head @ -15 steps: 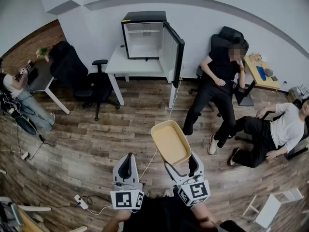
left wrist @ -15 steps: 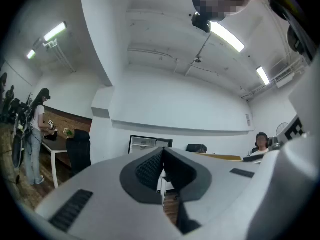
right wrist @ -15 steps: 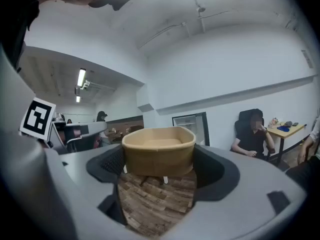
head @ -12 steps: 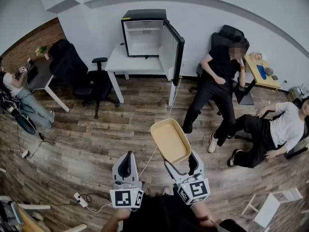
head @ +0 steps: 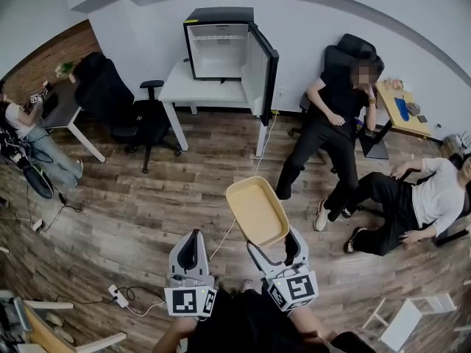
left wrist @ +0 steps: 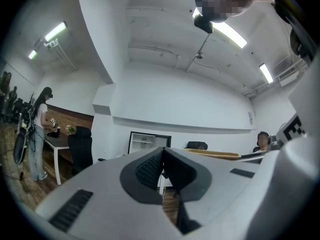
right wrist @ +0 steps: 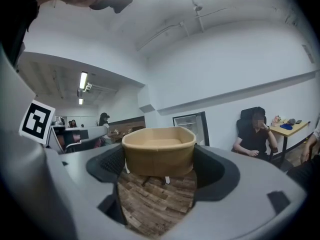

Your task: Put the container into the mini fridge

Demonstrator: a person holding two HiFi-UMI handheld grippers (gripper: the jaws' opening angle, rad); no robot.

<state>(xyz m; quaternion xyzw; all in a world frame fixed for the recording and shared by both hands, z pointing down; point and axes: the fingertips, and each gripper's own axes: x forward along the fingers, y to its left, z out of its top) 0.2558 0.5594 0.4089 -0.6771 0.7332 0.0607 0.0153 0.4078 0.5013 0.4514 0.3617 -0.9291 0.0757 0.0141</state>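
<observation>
Right gripper [head: 272, 245] pinches container [head: 256, 210] | left gripper [head: 193, 251] pressed together | fridge [head: 219, 46] at table's [head: 176, 90] back edge, door [head: 263, 68] open | chair [head: 143, 120] at table's left edge, seated person [head: 335, 116] beyond its right

The container [right wrist: 159, 151] looks like matt tan paperboard. The floor [head: 147, 212] is grained wood plank. The mini fridge [head: 221, 15] has a glossy black shell. The left gripper [head: 194, 240] and right gripper [head: 274, 244] are smooth matt grey plastic.

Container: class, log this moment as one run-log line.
right gripper: shut on container | left gripper: shut, empty | container: over floor, not yet in fridge | fridge: door open, on table
</observation>
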